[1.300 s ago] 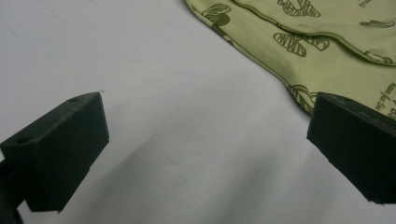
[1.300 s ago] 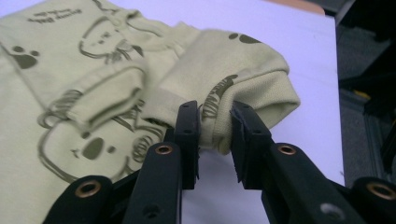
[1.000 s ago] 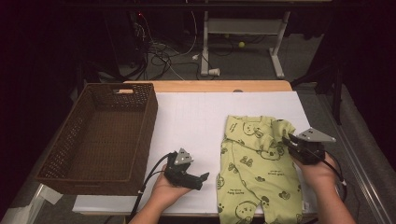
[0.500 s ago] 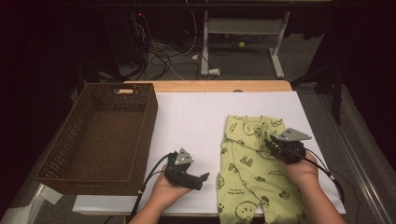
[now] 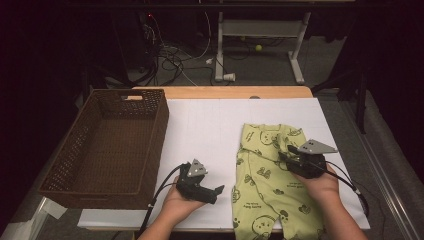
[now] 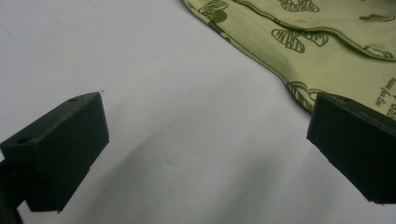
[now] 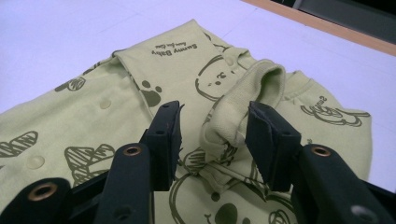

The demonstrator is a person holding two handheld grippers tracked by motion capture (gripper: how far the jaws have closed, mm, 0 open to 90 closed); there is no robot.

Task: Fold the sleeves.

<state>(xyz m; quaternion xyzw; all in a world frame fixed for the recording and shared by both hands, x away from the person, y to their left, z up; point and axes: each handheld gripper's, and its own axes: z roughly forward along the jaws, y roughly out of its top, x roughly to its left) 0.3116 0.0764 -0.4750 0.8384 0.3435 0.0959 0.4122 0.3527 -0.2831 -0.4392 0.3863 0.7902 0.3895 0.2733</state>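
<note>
A light green baby garment (image 5: 267,192) with dark prints lies flat on the white table top (image 5: 210,125), right of centre. My right gripper (image 5: 289,149) hovers over its upper right part. In the right gripper view a folded-in sleeve cuff (image 7: 243,93) stands between the pads of the right gripper (image 7: 212,112); the jaws have just been opening, and one pad stands clear of the cloth. My left gripper (image 5: 218,191) rests low on the table near the garment's left edge (image 6: 336,56), and the left gripper (image 6: 205,121) is wide open with bare table between its jaws.
A brown wicker basket (image 5: 156,131) stands on the table's left side. A wooden table edge (image 5: 225,92) runs along the back, with cables and a desk frame on the floor beyond.
My right gripper moved left across the garment, carrying the sleeve inward, and its jaws opened off the cuff. The left gripper stayed put.
</note>
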